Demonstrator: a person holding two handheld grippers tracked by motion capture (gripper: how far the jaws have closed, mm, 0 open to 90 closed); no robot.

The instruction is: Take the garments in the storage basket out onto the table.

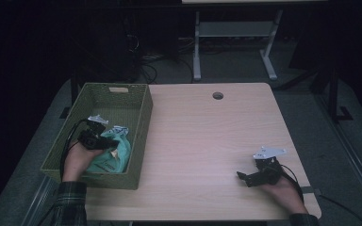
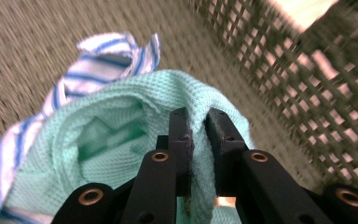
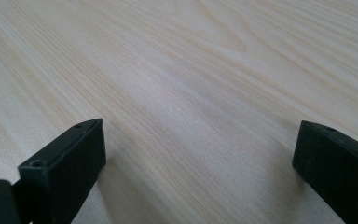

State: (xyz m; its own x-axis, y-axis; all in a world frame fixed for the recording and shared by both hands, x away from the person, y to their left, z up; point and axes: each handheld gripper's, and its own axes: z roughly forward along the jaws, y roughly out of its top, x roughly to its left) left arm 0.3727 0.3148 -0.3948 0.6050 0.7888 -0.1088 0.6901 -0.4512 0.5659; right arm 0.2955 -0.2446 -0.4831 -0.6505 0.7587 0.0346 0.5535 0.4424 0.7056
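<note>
Green cloth (image 2: 121, 140) is lying in the basket (image 1: 136, 141), at the lower left of the high view, with a striped cloth (image 2: 102, 56) touching it at the far side. The left gripper (image 2: 198, 121) is reaching into the basket, and its jaws are pinching a fold of the green cloth between them. The right gripper (image 1: 252, 178) is resting on the table (image 1: 207, 141) at the lower right, with its jaws wide apart and nothing between them.

What could go wrong? The pinch is only catching a thin fold, so the cloth might slip out when it is lifted. The striped cloth is lying against the green one, so it might come up too. The basket wall (image 2: 298, 84) is standing close to the right of the jaws in the left gripper view, so the cloth or the gripper might catch on it on the way out.

Going straight up looks like the safest way. The middle of the table is bare, so there is lots of room to put the cloth down.
</note>
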